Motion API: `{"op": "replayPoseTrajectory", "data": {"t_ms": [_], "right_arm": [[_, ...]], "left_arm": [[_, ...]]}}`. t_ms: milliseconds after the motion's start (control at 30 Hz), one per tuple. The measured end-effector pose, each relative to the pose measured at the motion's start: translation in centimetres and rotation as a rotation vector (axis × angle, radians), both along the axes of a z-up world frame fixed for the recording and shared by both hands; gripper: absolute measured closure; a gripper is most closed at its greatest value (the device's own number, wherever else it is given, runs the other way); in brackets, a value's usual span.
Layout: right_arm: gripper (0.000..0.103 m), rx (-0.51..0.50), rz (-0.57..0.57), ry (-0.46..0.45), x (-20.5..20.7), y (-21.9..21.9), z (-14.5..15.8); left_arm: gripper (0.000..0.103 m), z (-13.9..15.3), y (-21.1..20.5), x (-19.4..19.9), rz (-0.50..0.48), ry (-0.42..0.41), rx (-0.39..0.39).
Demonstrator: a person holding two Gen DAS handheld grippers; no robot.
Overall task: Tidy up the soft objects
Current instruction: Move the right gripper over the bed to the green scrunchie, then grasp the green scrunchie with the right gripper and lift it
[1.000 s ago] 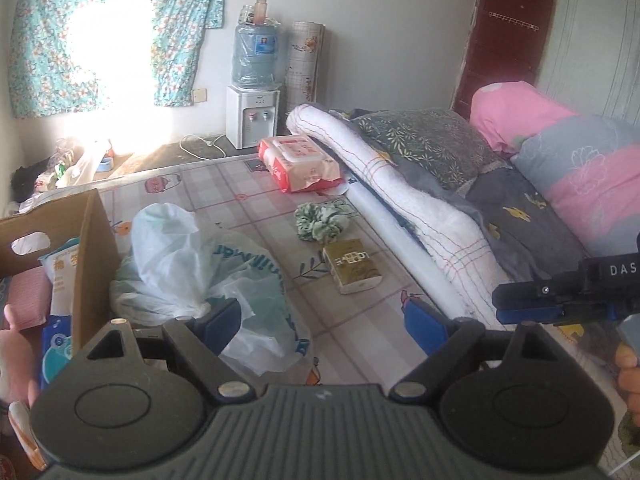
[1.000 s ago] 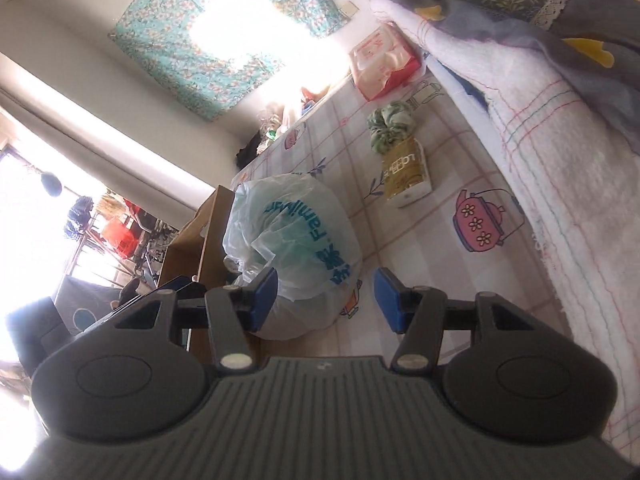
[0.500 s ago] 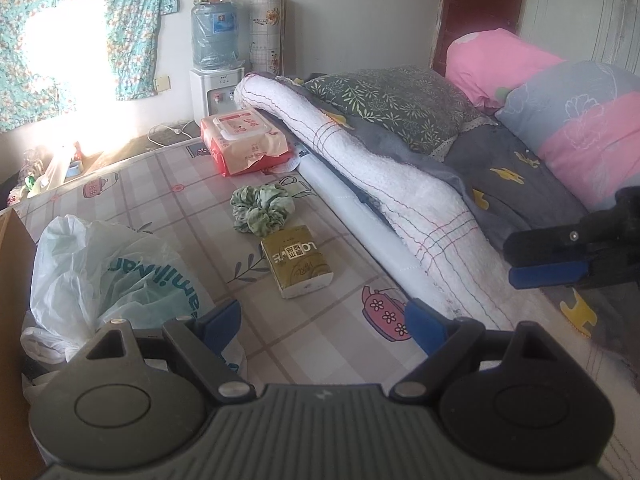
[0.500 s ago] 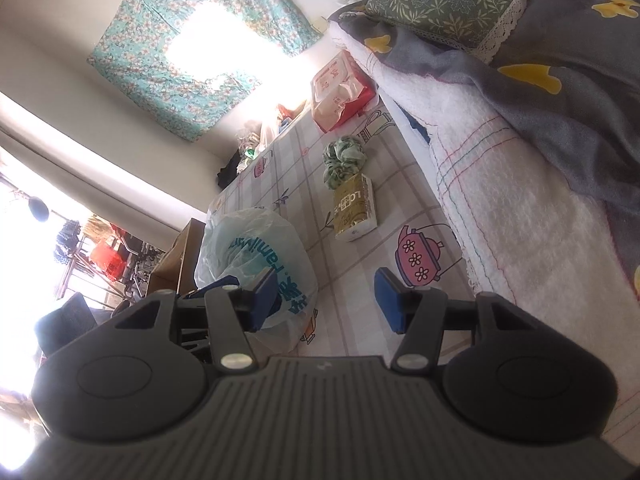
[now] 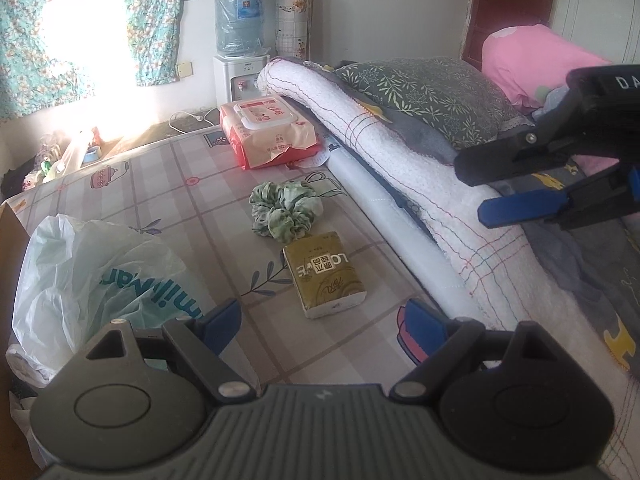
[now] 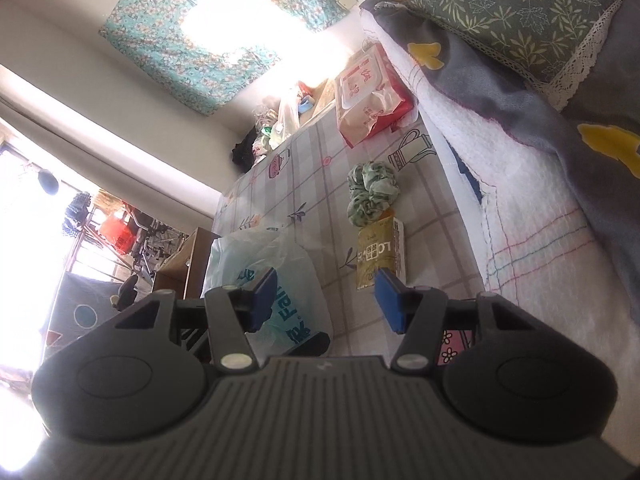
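Left gripper (image 5: pixel 320 320) sits bottom-center of its view, jaws spread wide, nothing between. Right gripper (image 6: pixel 326 298) likewise released, empty, low in its frame; it also shows at right edge of the left view. Scrunchie (image 5: pixel 285 215) lies mid-frame on the mattress (image 5: pixel 168 184), touching the tissue pack (image 5: pixel 325 275) just below it. Wipes pack (image 5: pixel 269 130) further up, center. Plastic bag (image 5: pixel 96 280) at lower left. Rolled blanket (image 5: pixel 400 160) w/ pillow (image 5: pixel 432 96) upper right.

Patterned mattress (image 5: pixel 224 216) under scrunchie (image 5: pixel 285 214), tissue pack (image 5: pixel 325 274), plastic bag (image 5: pixel 100 280).
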State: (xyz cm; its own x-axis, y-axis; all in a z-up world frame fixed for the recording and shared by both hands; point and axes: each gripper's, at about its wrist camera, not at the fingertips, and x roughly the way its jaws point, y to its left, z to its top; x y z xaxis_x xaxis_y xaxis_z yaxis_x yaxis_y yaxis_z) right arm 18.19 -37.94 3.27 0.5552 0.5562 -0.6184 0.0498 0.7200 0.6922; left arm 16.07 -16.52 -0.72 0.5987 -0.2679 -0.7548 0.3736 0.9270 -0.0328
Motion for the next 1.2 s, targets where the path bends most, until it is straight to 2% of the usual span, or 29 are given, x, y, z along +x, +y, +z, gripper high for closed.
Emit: {"op": "replayPoseTrajectory", "data": {"t_ms": [300, 467, 700, 800, 900, 1000, 1200], "right_arm": [[0.049, -0.036, 0.125, 0.062, 10.7, 2.6, -2.8], [0.05, -0.115, 0.176, 0.105, 16.3, 4.4, -6.0], [0.06, -0.257, 0.208, 0.151, 22.0, 6.5, -10.3], [0.074, -0.294, 0.21, 0.146, 22.8, 6.9, -11.6], [0.086, -0.353, 0.208, 0.13, 22.6, 7.4, -11.5], [0.092, -0.366, 0.174, 0.12, 21.8, 7.1, -10.9], [0.092, -0.255, 0.074, 0.031, 18.1, 3.0, -6.4]], "left_arm": [[0.013, -1.4, 0.4, 1.6, 0.001, 0.019, 0.02], [0.013, -1.6, 1.5, 2.1, 0.018, 0.032, 0.006], [0.013, -1.9, 2.4, 2.4, 0.025, 0.043, -0.015], [0.013, -1.9, 2.7, 2.6, 0.028, 0.042, -0.016], [0.013, -1.9, 2.9, 2.6, 0.028, 0.039, -0.02], [0.013, -1.8, 3.0, 2.4, 0.036, 0.037, -0.024], [0.013, -1.4, 2.4, 2.3, 0.042, 0.027, -0.024]]}}
